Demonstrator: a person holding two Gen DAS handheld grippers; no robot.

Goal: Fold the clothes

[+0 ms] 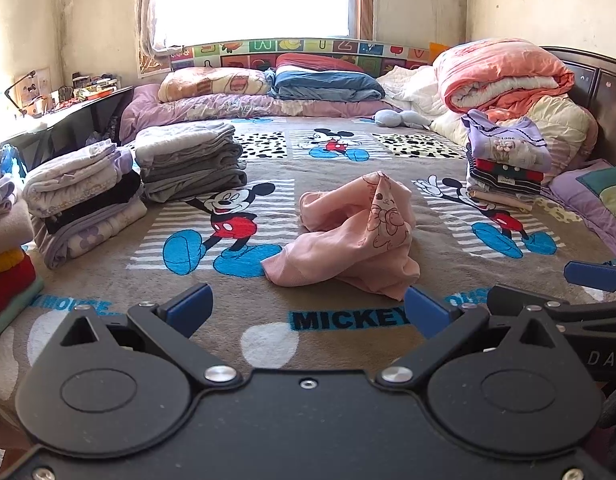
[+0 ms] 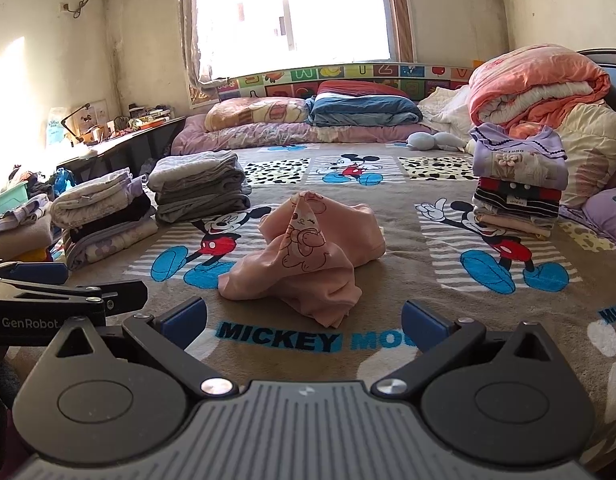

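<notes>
A crumpled pink garment (image 1: 348, 236) with a cartoon print lies in a heap on the Mickey Mouse blanket (image 1: 348, 160), mid-bed. It also shows in the right wrist view (image 2: 303, 256). My left gripper (image 1: 308, 308) is open and empty, just short of the garment's near edge. My right gripper (image 2: 303, 320) is open and empty, also just short of it. The right gripper's blue finger (image 1: 592, 274) shows at the right of the left wrist view. The left gripper's finger (image 2: 39, 274) shows at the left of the right wrist view.
Stacks of folded clothes stand on the left (image 1: 83, 200), (image 1: 191, 160) and one on the right (image 1: 504, 160). Pillows and folded quilts (image 1: 504, 76) line the back and right. A dark desk (image 1: 67, 120) stands at the far left.
</notes>
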